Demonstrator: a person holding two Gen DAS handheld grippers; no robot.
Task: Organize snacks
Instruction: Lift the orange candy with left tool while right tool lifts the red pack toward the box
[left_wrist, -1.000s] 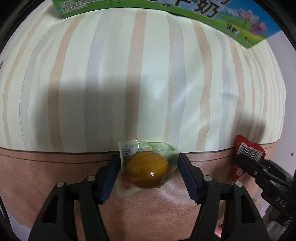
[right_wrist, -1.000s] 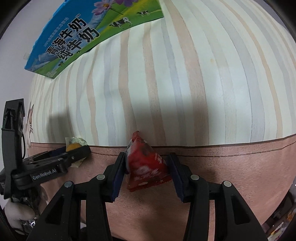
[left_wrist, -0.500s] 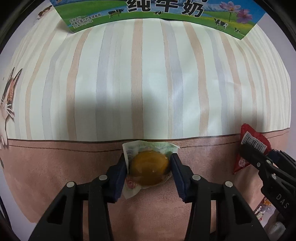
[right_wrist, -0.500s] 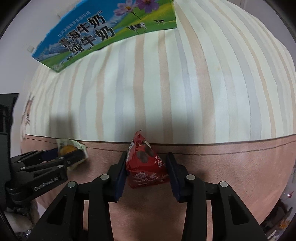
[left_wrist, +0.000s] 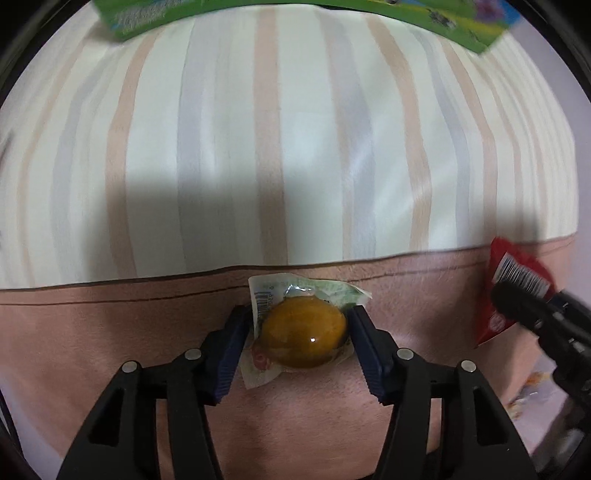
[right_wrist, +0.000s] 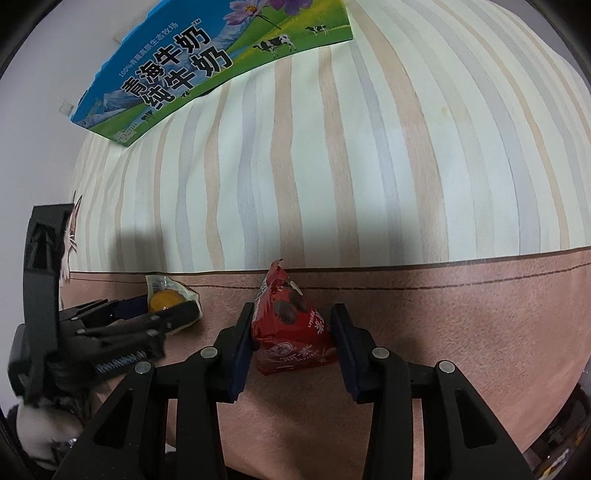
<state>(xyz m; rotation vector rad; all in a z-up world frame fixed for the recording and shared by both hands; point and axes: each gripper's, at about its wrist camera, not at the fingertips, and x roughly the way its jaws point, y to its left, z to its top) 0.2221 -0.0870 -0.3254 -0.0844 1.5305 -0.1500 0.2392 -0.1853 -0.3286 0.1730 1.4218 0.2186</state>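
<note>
Left gripper (left_wrist: 299, 328): pointed down over the cloth, its blue pads on either side of the egg pack (left_wrist: 301, 332). The jaws have just been opening a little; the right pad touches the pack's edge, and on the left the pad meets only the clear wrapper — I cannot tell if it presses.
Egg pack: a clear pouch with a brown-yellow egg inside, lying on the brown band of the cloth (left_wrist: 110, 332), just below the dark line where the stripes begin.
Right gripper (right_wrist: 293, 332): tilted steeply down, jaws clamped on the red packet (right_wrist: 290, 325) — both pads press its sides.
Red packet: a pyramid-shaped pouch, point up, base at the brown band; whether it rests on the cloth I cannot tell.
Spacing: the two snacks lie near each other on the same band, egg pack to the left of the red packet in the right wrist view.
Milk box (right_wrist: 207, 66): blue and green with cows and flowers, at the far edge of the striped cloth, well apart from both snacks.
</note>
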